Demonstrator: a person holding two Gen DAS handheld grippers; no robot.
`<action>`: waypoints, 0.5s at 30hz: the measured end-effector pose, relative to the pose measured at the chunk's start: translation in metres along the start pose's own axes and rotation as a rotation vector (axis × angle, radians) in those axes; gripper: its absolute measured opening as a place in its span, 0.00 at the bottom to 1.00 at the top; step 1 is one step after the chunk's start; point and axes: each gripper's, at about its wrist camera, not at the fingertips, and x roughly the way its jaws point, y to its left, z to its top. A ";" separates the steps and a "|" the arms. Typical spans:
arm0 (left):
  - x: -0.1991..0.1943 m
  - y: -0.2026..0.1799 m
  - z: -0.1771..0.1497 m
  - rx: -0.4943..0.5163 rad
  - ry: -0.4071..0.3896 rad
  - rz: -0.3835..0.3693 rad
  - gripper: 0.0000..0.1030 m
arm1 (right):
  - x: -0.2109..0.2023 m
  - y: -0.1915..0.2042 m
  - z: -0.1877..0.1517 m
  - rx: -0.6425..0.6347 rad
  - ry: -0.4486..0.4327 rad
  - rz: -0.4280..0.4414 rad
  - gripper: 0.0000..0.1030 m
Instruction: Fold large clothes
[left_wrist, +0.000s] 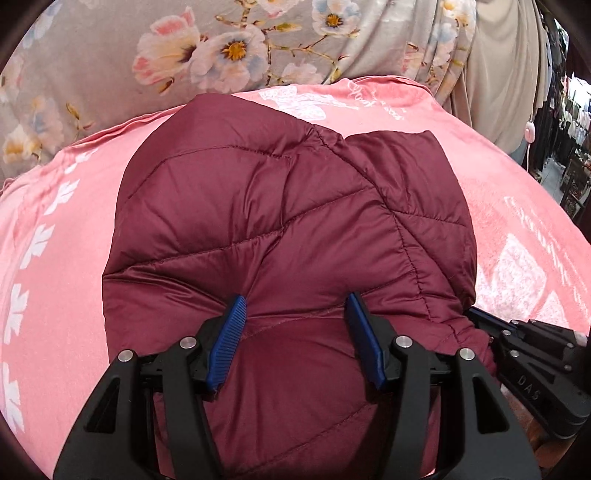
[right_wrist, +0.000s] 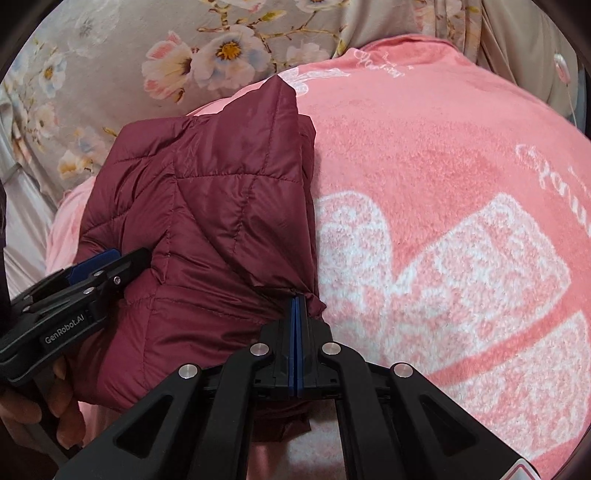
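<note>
Our right tool (right_wrist: 297, 301) pinches the maroon puffer jacket (left_wrist: 280, 221) hem. Left tool (left_wrist: 295, 314) spread over it, gripping nothing. We read "GenRobot.AI" (right_wrist: 64, 335) and "DAS" (left_wrist: 529, 387).

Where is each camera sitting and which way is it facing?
Left wrist: on the left gripper, looking down its open blue fingers at the maroon puffer jacket; right gripper at the right edge.
Right wrist: on the right gripper, shut on the jacket's edge; left gripper and a hand at left.
Shared: jacket, pink blanket, floral cloth.
</note>
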 end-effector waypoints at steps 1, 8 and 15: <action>-0.002 0.002 0.002 -0.015 0.009 -0.006 0.53 | -0.004 -0.003 0.002 0.030 0.007 0.018 0.00; -0.040 0.047 0.016 -0.240 0.025 -0.019 0.78 | -0.033 -0.012 0.028 0.182 -0.069 0.148 0.66; -0.035 0.089 0.011 -0.393 0.119 0.012 0.85 | 0.004 -0.006 0.036 0.229 0.036 0.176 0.68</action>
